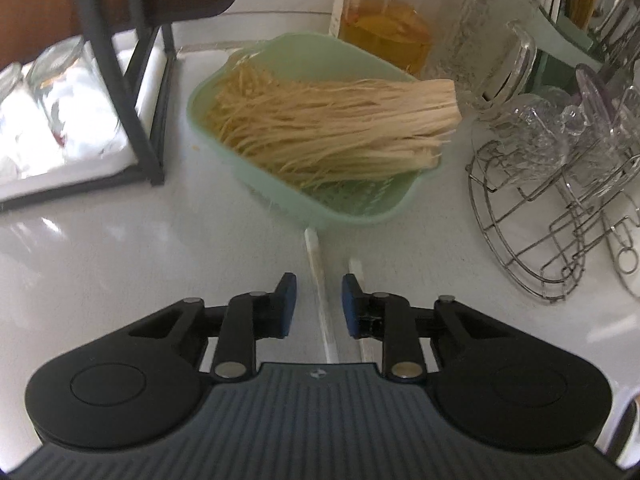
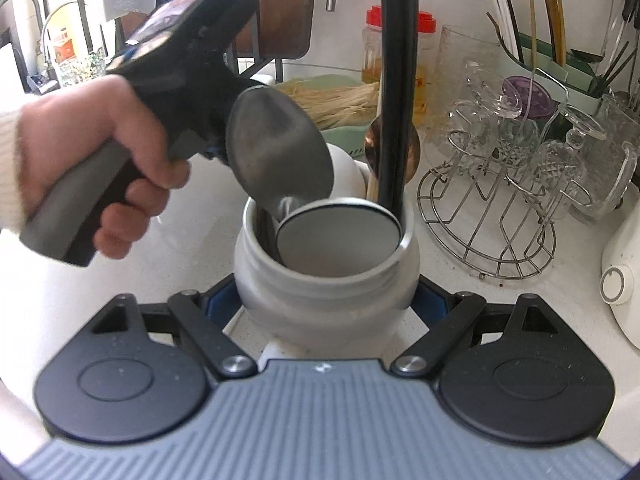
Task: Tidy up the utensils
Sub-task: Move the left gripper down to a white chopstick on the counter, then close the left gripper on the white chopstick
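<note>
Two white chopsticks point(image 1: 320, 300) lie on the tabletop point(image 1: 120, 264) under our spread left gripper point(image 1: 319, 306); our right gripper point(image 2: 326, 300) pinches the white utensil jar point(image 2: 320, 300).

Mint-green basket point(image 1: 352, 210), white jar point(image 2: 320, 300), blue-padded fingers point(image 1: 286, 304).

white glossy counter point(image 1: 100, 264) w/ daylight glare, black metal rack point(image 1: 148, 92) at back left.

Pale green plastic basket point(image 1: 394, 204) full of dried noodles point(image 1: 320, 132) sits on the white surface point(image 1: 100, 272), beside a wire glass rack point(image 1: 532, 216) and oil jar point(image 1: 384, 36).
</note>
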`<state>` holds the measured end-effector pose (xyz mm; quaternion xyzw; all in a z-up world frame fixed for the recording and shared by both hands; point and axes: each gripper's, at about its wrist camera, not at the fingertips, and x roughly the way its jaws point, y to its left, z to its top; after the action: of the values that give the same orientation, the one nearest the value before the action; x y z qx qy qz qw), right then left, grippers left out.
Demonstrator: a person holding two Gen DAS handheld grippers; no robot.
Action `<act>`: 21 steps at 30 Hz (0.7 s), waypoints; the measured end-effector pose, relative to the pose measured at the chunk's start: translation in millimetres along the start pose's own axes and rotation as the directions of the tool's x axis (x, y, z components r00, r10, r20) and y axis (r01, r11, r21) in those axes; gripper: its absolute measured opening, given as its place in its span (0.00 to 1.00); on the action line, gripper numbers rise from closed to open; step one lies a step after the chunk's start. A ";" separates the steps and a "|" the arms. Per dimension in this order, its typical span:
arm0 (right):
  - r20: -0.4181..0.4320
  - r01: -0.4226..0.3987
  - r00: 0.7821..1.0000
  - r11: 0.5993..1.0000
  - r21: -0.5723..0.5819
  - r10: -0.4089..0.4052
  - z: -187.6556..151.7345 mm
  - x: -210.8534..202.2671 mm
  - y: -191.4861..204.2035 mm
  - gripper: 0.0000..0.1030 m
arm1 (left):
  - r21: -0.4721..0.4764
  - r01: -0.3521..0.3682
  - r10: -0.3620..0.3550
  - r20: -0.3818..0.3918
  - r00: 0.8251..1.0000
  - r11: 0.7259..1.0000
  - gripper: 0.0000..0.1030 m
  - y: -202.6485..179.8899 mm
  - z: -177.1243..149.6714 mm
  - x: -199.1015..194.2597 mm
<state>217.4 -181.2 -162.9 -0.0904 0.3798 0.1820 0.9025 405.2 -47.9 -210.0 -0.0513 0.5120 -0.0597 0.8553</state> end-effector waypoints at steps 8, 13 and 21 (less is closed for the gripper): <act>0.002 -0.003 1.000 1.000 -0.003 0.003 -0.2 0.3 -0.3 0.88 | 0.036 -0.053 0.053 0.005 0.999 0.998 0.09 -11.3 5.5 3.6; -0.016 -0.005 1.000 1.000 -0.004 0.005 2.9 1.0 0.1 0.88 | 0.015 -0.013 0.013 -0.003 1.000 1.000 0.07 -4.1 -1.7 -1.9; -0.042 -0.016 0.999 1.000 -0.013 0.016 9.1 2.9 -1.1 0.88 | -0.030 -0.010 0.009 -0.025 1.000 0.999 0.07 8.6 -28.1 -22.1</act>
<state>225.7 -178.7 -158.5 -0.0971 0.3983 0.1897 0.8922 370.5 -36.7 -205.3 -0.0611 0.5239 -0.0485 0.8482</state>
